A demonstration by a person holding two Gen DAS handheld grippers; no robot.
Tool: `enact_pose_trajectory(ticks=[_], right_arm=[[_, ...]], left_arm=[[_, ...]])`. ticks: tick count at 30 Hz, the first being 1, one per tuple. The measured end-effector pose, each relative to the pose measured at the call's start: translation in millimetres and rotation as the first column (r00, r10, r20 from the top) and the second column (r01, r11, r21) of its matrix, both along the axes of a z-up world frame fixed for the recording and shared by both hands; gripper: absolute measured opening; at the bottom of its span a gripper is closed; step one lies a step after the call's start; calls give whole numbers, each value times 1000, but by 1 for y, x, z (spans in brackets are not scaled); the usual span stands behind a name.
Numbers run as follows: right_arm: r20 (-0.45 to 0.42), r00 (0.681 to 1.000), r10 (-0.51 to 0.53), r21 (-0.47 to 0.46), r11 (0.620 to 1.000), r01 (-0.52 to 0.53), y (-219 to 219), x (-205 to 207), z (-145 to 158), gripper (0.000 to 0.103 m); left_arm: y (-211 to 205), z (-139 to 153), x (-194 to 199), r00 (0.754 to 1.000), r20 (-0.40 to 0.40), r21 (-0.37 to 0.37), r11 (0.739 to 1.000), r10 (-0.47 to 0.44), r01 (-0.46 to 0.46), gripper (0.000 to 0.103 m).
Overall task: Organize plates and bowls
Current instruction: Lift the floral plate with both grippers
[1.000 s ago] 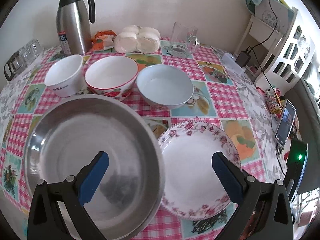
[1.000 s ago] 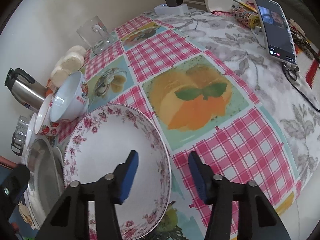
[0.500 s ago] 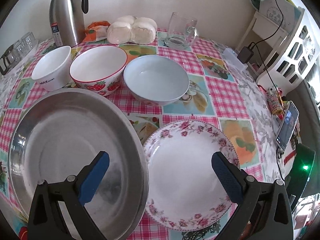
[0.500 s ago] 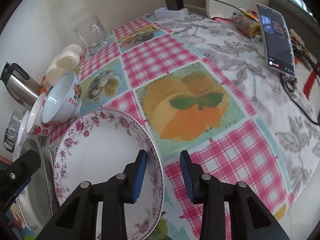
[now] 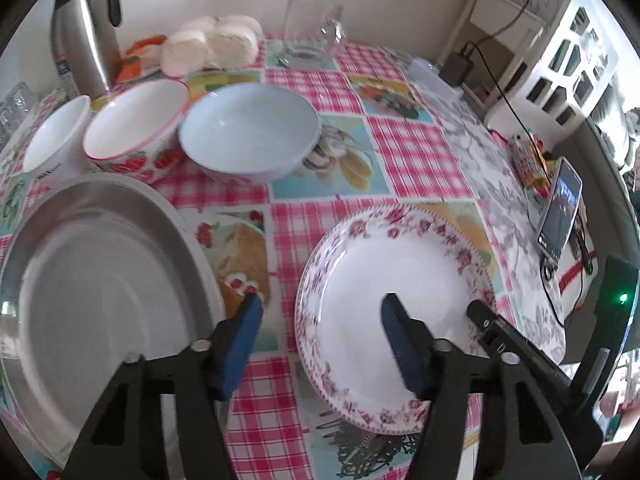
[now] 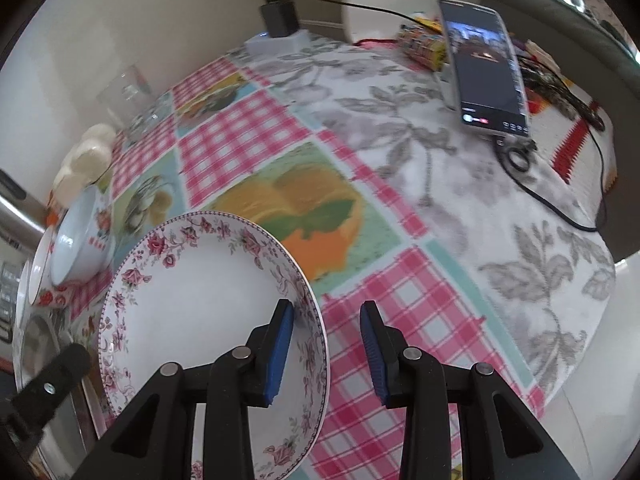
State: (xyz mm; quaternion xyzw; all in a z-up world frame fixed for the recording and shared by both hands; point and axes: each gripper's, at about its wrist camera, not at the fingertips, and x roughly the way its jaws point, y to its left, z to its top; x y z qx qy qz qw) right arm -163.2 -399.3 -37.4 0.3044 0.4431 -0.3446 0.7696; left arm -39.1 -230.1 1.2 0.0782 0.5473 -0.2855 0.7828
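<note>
A white floral plate (image 5: 380, 272) (image 6: 200, 280) sits right of a big steel plate (image 5: 100, 280). My right gripper (image 6: 326, 348) is shut on the floral plate's right rim, one pad inside the plate and one outside; one of its fingers (image 5: 492, 328) shows in the left wrist view. My left gripper (image 5: 324, 340) is closing over the plate's left rim, which lies between the pads without touching them. Behind stand a pale blue bowl (image 5: 248, 128) (image 6: 80, 236), a strawberry bowl (image 5: 132, 120) and a small white bowl (image 5: 56, 132).
At the back of the checked tablecloth (image 5: 416, 156) are a steel thermos (image 5: 84, 40), white buns (image 5: 212, 40) and a glass mug (image 5: 312, 36). A phone (image 6: 484, 68) with a cable lies near the table's right edge. A white shelf (image 5: 560, 52) stands beyond.
The floral plate has shifted right, away from the steel plate, with the right gripper on its rim. The left jaws have narrowed from wide open around the plate's left rim.
</note>
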Motion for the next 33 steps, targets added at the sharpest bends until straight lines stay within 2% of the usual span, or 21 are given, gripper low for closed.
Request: enact_pose_trajectory(ticks=[4, 7, 15, 29, 31, 33], right_arm=[[0, 1000, -24, 1, 1000, 24, -6, -4, -1, 38], [9, 1000, -30, 8, 1000, 30, -8, -6, -3, 38], [44, 998, -33, 36, 999, 32, -12, -7, -5, 38], [61, 998, -16, 10, 1000, 16, -11, -1, -5, 38], [65, 998, 15, 8, 1000, -15, -8, 2, -5, 31], [67, 998, 23, 8, 1000, -24, -6, 3, -5, 31]], left_arm=[[-9, -10, -3, 1000, -12, 31, 999, -23, 24, 47], [-15, -18, -3, 999, -25, 50, 998, -37, 38, 36], [-21, -36, 4, 998, -51, 77, 997, -29, 33, 22], [-23, -41, 8, 998, -55, 31, 999, -33, 34, 21], [-21, -40, 7, 998, -53, 36, 999, -34, 36, 21], [-21, -39, 6, 998, -53, 36, 999, -33, 35, 21]])
